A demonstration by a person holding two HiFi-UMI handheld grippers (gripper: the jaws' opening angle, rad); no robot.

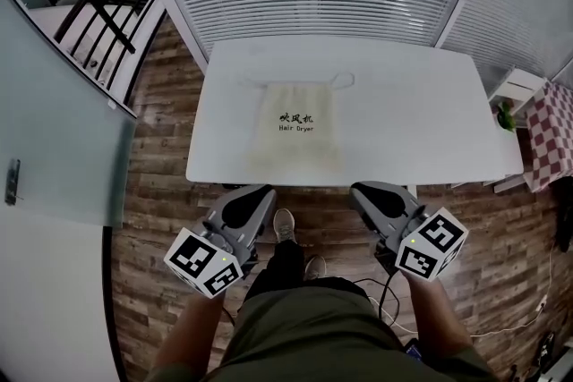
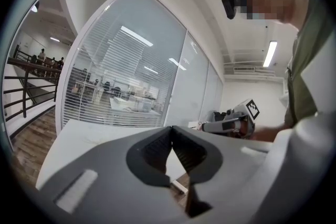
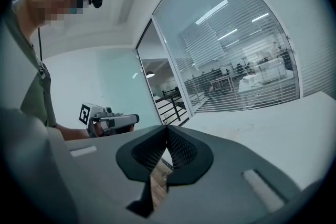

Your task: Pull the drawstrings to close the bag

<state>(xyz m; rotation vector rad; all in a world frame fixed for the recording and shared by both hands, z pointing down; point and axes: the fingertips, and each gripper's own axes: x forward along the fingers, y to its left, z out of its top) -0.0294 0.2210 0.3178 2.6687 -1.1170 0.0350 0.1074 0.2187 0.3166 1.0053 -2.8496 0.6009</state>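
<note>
The cream bag point(image 1: 295, 125) lay flat on the white table point(image 1: 421, 112), left of its middle. Its long axis ran straight away from the person: the gathered mouth was at the far end, toward the slatted window, and the bottom near the table's front edge. The dark print on it read upright from the person's side. A drawstring point(image 1: 343, 81) looped out from the far right corner onto the tabletop.

Both tools hung well short of the bag, over the wooden floor point(image 1: 161, 148) just in front of the table. The left gripper point(image 1: 253, 198) had its jaws together, tips meeting, with nothing between them. The right gripper point(image 1: 367, 194) was likewise closed and empty, touching neither bag nor string.
</note>
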